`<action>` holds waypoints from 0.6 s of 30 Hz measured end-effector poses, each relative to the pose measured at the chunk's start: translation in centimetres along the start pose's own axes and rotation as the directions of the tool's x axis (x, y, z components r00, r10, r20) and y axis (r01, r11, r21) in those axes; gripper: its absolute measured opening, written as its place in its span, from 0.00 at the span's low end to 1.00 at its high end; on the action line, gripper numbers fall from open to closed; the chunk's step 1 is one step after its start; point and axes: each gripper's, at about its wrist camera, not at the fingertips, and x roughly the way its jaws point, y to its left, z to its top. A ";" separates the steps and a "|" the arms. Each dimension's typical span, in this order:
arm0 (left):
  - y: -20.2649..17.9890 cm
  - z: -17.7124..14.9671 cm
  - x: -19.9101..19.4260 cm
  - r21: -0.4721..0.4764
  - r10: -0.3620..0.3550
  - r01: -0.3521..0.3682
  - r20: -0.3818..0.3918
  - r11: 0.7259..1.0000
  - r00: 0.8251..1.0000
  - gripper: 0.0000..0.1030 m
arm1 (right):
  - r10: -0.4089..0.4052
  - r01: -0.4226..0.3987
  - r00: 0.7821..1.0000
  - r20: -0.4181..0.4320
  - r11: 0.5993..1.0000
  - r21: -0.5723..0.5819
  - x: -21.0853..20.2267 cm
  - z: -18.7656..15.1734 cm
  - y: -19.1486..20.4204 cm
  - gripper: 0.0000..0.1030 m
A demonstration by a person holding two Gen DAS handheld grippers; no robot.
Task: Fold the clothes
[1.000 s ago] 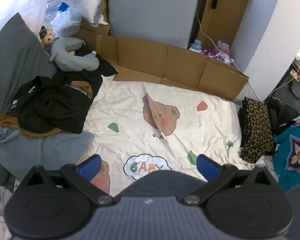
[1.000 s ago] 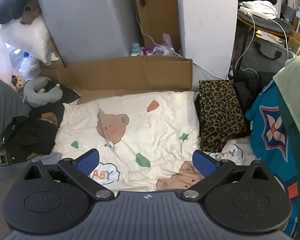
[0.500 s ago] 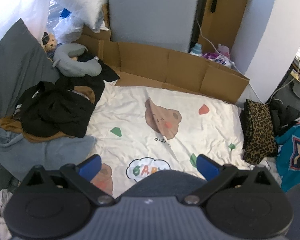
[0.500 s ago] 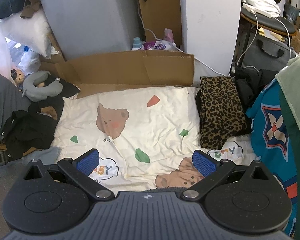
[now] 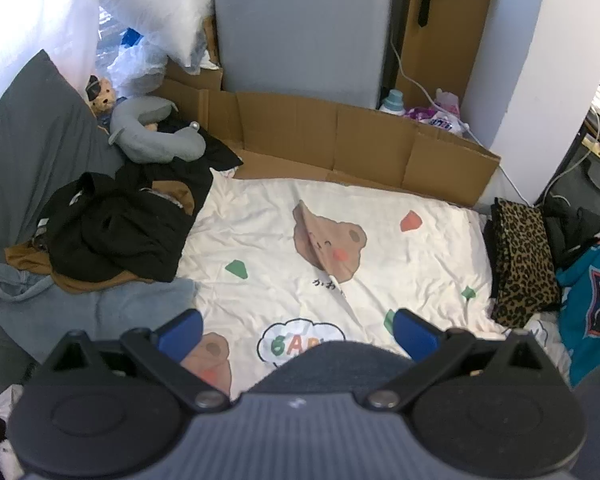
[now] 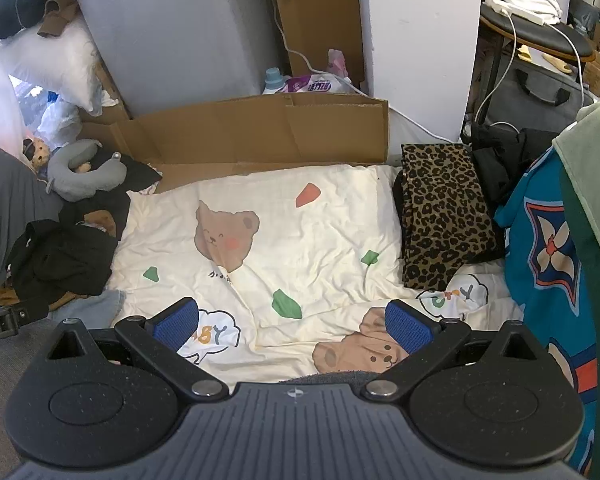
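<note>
Left gripper (image 5: 298, 330): jaws spread wide, nothing between them. Right gripper (image 6: 292, 322): jaws likewise spread, empty. Both hang above the cream bear-print sheet (image 5: 380, 256), which lies directly ahead of the jaws. Unfolded clothes pile (image 5: 116, 232): ahead and left of the left jaws. Folded leopard-print garment (image 6: 440, 208): ahead and right of the right jaws.
</note>
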 end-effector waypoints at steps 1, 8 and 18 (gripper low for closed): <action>0.0 0.0 0.0 0.002 0.000 0.000 -0.002 1.000 1.000 0.99 | -0.002 0.002 1.000 -0.001 1.000 -0.002 0.0 0.0 0.0 0.99; -0.2 0.0 0.1 0.005 0.006 -0.006 -0.002 1.000 1.000 0.99 | -0.001 0.001 1.000 -0.003 1.000 -0.001 0.1 0.1 0.3 0.99; -0.5 -0.4 0.0 0.003 0.013 -0.013 -0.003 1.000 1.000 0.99 | 0.003 -0.003 1.000 -0.001 1.000 0.001 0.1 -0.1 0.2 0.99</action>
